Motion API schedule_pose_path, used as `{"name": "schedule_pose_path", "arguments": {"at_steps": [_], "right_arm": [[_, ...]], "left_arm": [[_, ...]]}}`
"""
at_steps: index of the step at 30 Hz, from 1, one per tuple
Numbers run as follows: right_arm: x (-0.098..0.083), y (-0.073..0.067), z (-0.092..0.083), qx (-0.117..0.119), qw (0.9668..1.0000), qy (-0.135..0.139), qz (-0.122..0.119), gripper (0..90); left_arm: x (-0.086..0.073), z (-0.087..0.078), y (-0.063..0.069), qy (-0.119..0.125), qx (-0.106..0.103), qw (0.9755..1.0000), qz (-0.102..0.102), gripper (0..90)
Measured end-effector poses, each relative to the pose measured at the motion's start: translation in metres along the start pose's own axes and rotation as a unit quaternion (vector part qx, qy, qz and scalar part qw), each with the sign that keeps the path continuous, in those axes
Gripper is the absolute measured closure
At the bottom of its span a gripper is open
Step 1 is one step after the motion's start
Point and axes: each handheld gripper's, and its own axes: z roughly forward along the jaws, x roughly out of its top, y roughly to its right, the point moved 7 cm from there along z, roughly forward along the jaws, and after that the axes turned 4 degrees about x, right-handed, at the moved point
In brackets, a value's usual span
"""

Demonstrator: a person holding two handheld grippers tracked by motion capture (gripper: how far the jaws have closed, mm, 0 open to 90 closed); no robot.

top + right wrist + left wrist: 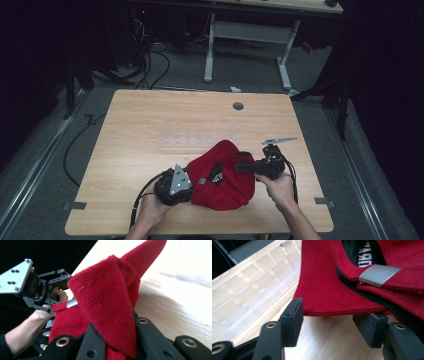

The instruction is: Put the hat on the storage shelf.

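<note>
A red cap (225, 175) with a black inner band lies on the wooden table (150, 125) near its front edge. My left gripper (192, 182) sits at the cap's left side, beside the silver strap buckle (379, 275). Its jaws stand apart in the left gripper view (331, 320), and the cap's red edge (324, 290) lies just beyond the pads (293, 315), which do not press on it. My right gripper (240, 166) reaches in from the right. In the right gripper view (120, 340) it is shut on a raised fold of the cap (107, 302). The left gripper (58, 277) shows behind that fold.
A clear ribbed plastic strip (257, 282) lies on the table just beyond the cap. A round grommet hole (238, 106) sits near the far edge. Behind the table stand a white-legged desk (250, 30) and floor cables (150, 65).
</note>
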Motion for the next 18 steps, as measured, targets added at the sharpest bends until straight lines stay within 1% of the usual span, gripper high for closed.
{"name": "schedule_pose_path", "arguments": {"at_steps": [1, 3, 4, 7, 9, 10, 11, 12, 13, 14, 15, 18], "right_arm": [[0.000, 0.000, 0.000, 0.004, 1.0000, 0.000, 0.003, 86.3], [0.001, -0.001, -0.001, 0.022, 0.9997, 0.002, 0.013, 86.3], [0.001, -0.001, -0.001, 0.022, 0.9997, 0.002, 0.013, 86.3], [0.002, -0.001, 0.000, 0.032, 0.9993, 0.001, 0.020, 86.3], [0.002, 0.000, 0.000, 0.039, 0.9989, -0.002, 0.027, 86.4], [0.001, -0.002, 0.001, 0.054, 0.9981, -0.006, 0.031, 86.4], [0.001, -0.003, 0.004, 0.055, 0.9981, -0.008, 0.028, 86.3], [0.001, -0.003, 0.005, 0.039, 0.9990, -0.010, 0.020, 86.4], [0.002, -0.003, 0.005, 0.032, 0.9993, -0.007, 0.016, 86.4], [0.003, -0.003, 0.005, 0.034, 0.9992, -0.005, 0.018, 86.4], [0.003, -0.002, 0.005, 0.032, 0.9994, -0.005, 0.015, 86.4], [0.000, -0.001, 0.006, 0.027, 0.9994, -0.011, 0.017, 86.3]], "left_arm": [[-0.002, 0.001, 0.002, -0.001, -0.002, 1.0000, 0.003, 38.2], [-0.004, 0.002, 0.004, -0.007, -0.004, 0.9999, 0.012, 35.1], [-0.006, 0.002, 0.005, -0.010, -0.005, 0.9998, 0.015, 35.1], [-0.007, 0.003, 0.009, -0.007, -0.010, 0.9996, 0.025, 33.9], [-0.005, 0.003, 0.012, -0.004, -0.017, 0.9996, 0.020, 34.3], [-0.004, 0.003, 0.014, -0.003, -0.026, 0.9996, 0.013, 33.0], [-0.004, 0.003, 0.015, -0.003, -0.026, 0.9996, 0.013, 32.9], [-0.004, 0.004, 0.015, -0.005, -0.026, 0.9995, 0.015, 34.1], [-0.005, 0.004, 0.015, -0.004, -0.028, 0.9995, 0.011, 35.9], [-0.004, 0.003, 0.015, -0.004, -0.028, 0.9996, 0.010, 38.0], [-0.004, 0.002, 0.014, -0.002, -0.029, 0.9996, 0.007, 40.3], [-0.002, 0.000, 0.010, -0.001, -0.027, 0.9996, -0.001, 47.2]]}}
